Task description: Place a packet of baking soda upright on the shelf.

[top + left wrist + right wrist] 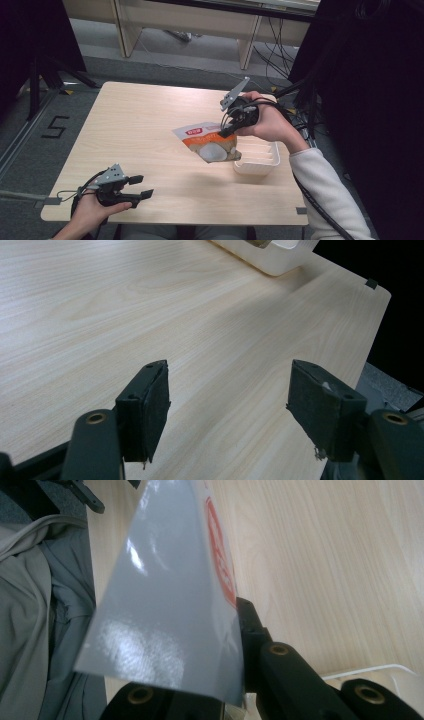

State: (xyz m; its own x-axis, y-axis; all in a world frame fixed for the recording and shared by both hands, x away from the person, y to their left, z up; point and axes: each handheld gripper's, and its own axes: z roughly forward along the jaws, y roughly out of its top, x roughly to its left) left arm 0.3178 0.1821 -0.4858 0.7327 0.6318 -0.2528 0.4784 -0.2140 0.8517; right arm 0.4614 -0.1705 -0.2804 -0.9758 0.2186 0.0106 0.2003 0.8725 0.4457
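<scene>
My right gripper [226, 131] clamped the glossy orange-and-white snack pouch [207, 142] above the white ribbed plastic tray [260, 162]; my left gripper [141, 186] stood apart near the wooden table's [140, 120] front edge.

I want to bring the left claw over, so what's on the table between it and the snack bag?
Nothing: in the high view, only bare table lies between the open left claw and the snack bag held by the right claw.
</scene>
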